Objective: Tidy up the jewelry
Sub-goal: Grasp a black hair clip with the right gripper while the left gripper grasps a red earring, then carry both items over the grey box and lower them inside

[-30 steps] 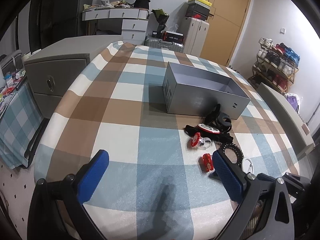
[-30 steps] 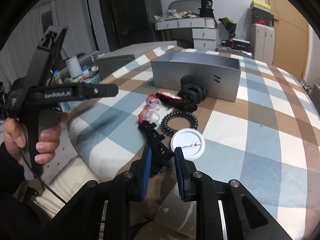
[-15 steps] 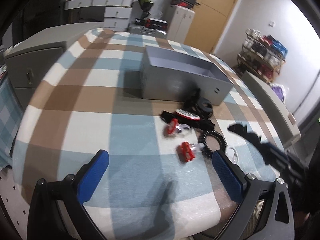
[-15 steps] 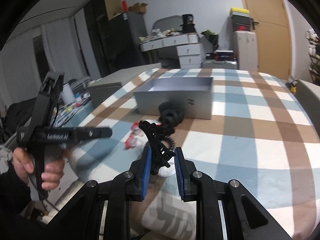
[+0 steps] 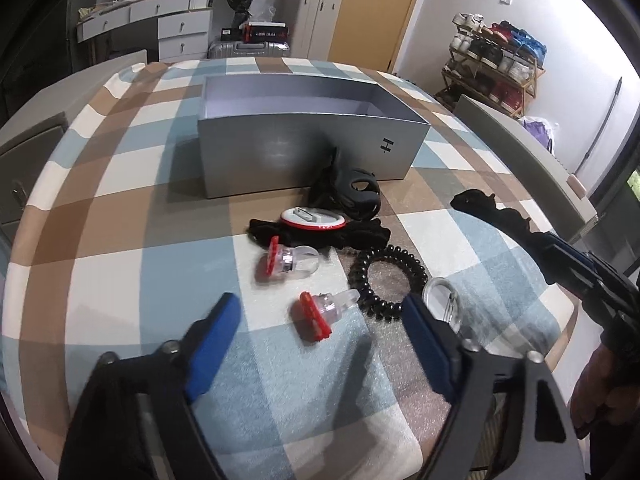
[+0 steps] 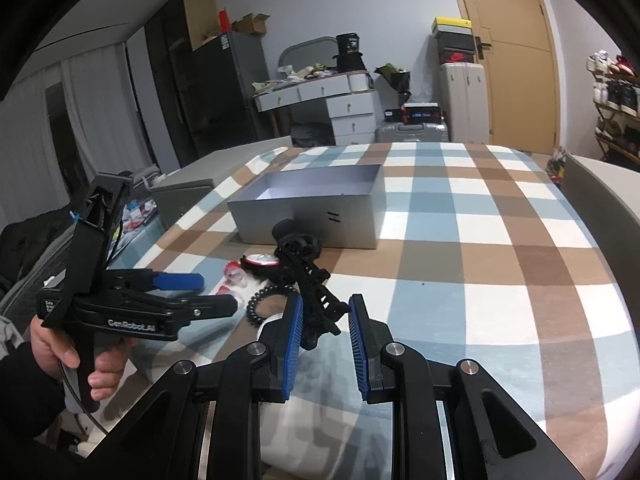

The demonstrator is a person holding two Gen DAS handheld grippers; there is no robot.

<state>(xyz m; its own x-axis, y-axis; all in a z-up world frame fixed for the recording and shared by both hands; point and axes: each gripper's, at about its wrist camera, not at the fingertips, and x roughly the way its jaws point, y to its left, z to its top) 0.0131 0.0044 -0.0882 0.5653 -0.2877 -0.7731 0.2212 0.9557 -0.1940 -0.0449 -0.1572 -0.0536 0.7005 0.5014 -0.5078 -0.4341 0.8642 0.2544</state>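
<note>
While my right gripper [image 6: 323, 326] is clamping the black hair clip [image 6: 310, 284] above the checked cloth [image 6: 460, 280], my left gripper [image 5: 320, 328], jaws just narrowing, is hovering empty around the red-capped ring [image 5: 324, 310].

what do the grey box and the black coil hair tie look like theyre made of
Grey box: likely coated cardboard, with a satin silver sheen, thin straight walls and a pale lining.
Black coil hair tie: probably glossy plastic; its spiral loops catch small highlights.

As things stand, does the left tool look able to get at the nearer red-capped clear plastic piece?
Probably yes: the left tool, jaws just closing, has the nearer red-capped clear plastic piece lying uncovered between its fingers.
</note>
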